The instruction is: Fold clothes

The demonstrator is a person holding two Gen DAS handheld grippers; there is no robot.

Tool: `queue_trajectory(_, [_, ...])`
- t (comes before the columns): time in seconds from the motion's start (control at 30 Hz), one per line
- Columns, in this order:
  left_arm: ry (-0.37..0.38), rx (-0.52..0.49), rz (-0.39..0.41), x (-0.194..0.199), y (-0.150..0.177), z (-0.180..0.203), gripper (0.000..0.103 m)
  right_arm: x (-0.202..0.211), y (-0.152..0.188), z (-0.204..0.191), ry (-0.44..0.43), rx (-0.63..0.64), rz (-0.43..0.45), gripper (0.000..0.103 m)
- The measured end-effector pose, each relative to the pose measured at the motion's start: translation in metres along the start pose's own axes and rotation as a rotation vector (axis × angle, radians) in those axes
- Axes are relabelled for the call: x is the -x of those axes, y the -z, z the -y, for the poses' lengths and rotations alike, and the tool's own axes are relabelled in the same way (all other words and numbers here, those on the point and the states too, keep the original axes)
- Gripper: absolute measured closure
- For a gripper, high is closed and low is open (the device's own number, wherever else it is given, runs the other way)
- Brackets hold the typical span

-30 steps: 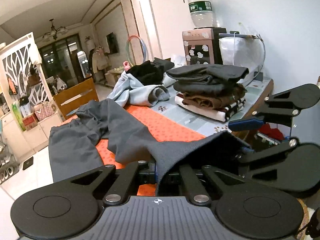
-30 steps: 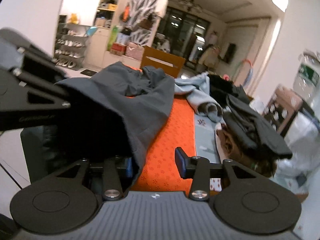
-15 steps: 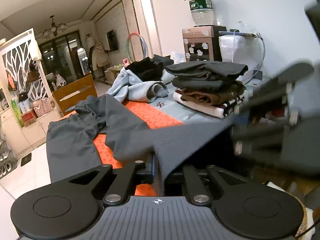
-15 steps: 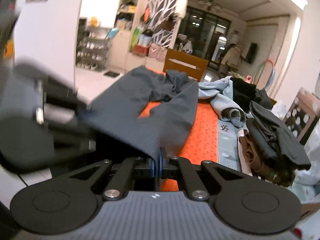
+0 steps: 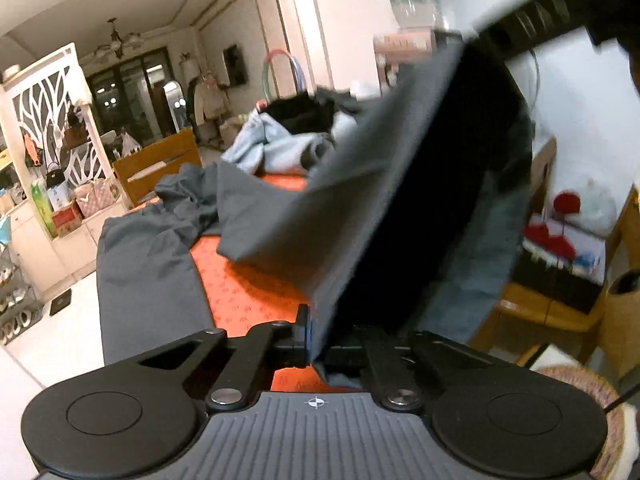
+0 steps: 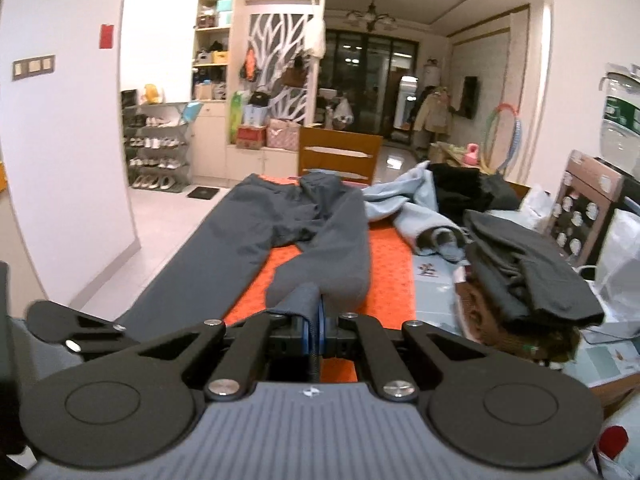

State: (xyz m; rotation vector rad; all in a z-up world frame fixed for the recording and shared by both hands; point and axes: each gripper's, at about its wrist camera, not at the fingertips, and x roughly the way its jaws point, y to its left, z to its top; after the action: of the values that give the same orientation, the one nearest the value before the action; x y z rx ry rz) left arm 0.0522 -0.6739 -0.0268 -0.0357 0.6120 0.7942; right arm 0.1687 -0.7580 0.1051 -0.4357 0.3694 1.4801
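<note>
The grey trousers [image 6: 320,224] lie lengthwise on the orange worktop [image 6: 390,276], waistband at the far end, legs running back toward both grippers. Right gripper [image 6: 316,330] has its jaws clamped on one leg's hem; left gripper [image 5: 316,340] is pinched onto the other hem, lifted high. Folded stack [image 6: 528,276] sits off right.

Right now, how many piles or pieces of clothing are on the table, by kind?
Grey trousers, clamped by both grippers (left, right): 1
Light blue garment: 1
Black garment: 1
Folded stack: 1
Total: 4
</note>
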Motion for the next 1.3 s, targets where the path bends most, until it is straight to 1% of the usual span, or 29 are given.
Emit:
queue_trajectory(0.07, [0.012,-0.002,0.039,0.013,-0.011,-0.002,0.096,0.008,0.0,0.011,0.022,-0.008,0.006,0.098])
queue_trajectory(0.17, [0.058,-0.008,0.091,0.034,-0.034,0.0,0.096,0.022,0.001,0.03,0.057,-0.028,0.019,0.098])
queue_trajectory(0.3, [0.139,-0.049,0.167,0.064,-0.065,0.011,0.096,0.049,0.002,0.056,0.109,-0.045,0.036,0.098])
queue_trajectory(0.37, [0.19,-0.068,0.187,0.074,-0.079,0.019,0.096,0.064,0.003,0.065,0.133,-0.043,0.041,0.098])
queue_trajectory(0.47, [0.277,-0.082,0.189,0.085,-0.095,0.033,0.096,0.087,0.007,0.08,0.165,-0.047,0.041,0.098])
queue_trajectory(0.57, [0.357,-0.101,0.169,0.089,-0.103,0.047,0.096,0.097,0.025,0.088,0.165,-0.059,0.0,0.098])
queue_trajectory(0.7, [0.439,-0.139,0.12,0.087,-0.092,0.066,0.095,0.106,0.053,0.097,0.158,-0.075,-0.063,0.098])
queue_trajectory(0.73, [0.451,-0.143,0.096,0.083,-0.088,0.069,0.092,0.109,0.06,0.099,0.156,-0.079,-0.078,0.098])
queue_trajectory(0.77, [0.456,-0.145,0.074,0.078,-0.083,0.072,0.088,0.111,0.067,0.102,0.154,-0.083,-0.094,0.097])
queue_trajectory(0.8, [0.459,-0.146,0.051,0.073,-0.079,0.074,0.086,0.11,0.074,0.103,0.147,-0.084,-0.112,0.097])
queue_trajectory(0.83, [0.456,-0.146,0.029,0.069,-0.073,0.076,0.077,0.106,0.081,0.103,0.134,-0.082,-0.134,0.096])
queue_trajectory(0.87, [0.451,-0.143,0.012,0.066,-0.068,0.077,0.07,0.102,0.089,0.103,0.113,-0.077,-0.163,0.09])
queue_trajectory(0.9, [0.449,-0.135,0.001,0.065,-0.063,0.076,0.067,0.096,0.095,0.103,0.085,-0.07,-0.199,0.08])
queue_trajectory(0.93, [0.448,-0.123,-0.01,0.064,-0.06,0.073,0.06,0.09,0.101,0.103,0.057,-0.063,-0.238,0.073])
queue_trajectory(0.97, [0.445,-0.109,-0.022,0.063,-0.057,0.068,0.058,0.087,0.105,0.102,0.028,-0.053,-0.273,0.066])
queue_trajectory(1.07, [0.42,-0.046,-0.052,0.063,-0.048,0.052,0.056,0.08,0.11,0.093,-0.043,-0.016,-0.333,0.063])
queue_trajectory(1.1, [0.404,-0.021,-0.065,0.062,-0.046,0.046,0.055,0.077,0.109,0.092,-0.055,-0.011,-0.339,0.061])
queue_trajectory(1.17, [0.369,0.028,-0.087,0.06,-0.042,0.034,0.055,0.07,0.106,0.089,-0.07,-0.009,-0.339,0.061])
queue_trajectory(1.3, [0.293,0.124,-0.11,0.059,-0.036,0.001,0.053,0.052,0.091,0.079,-0.095,-0.009,-0.312,0.057])
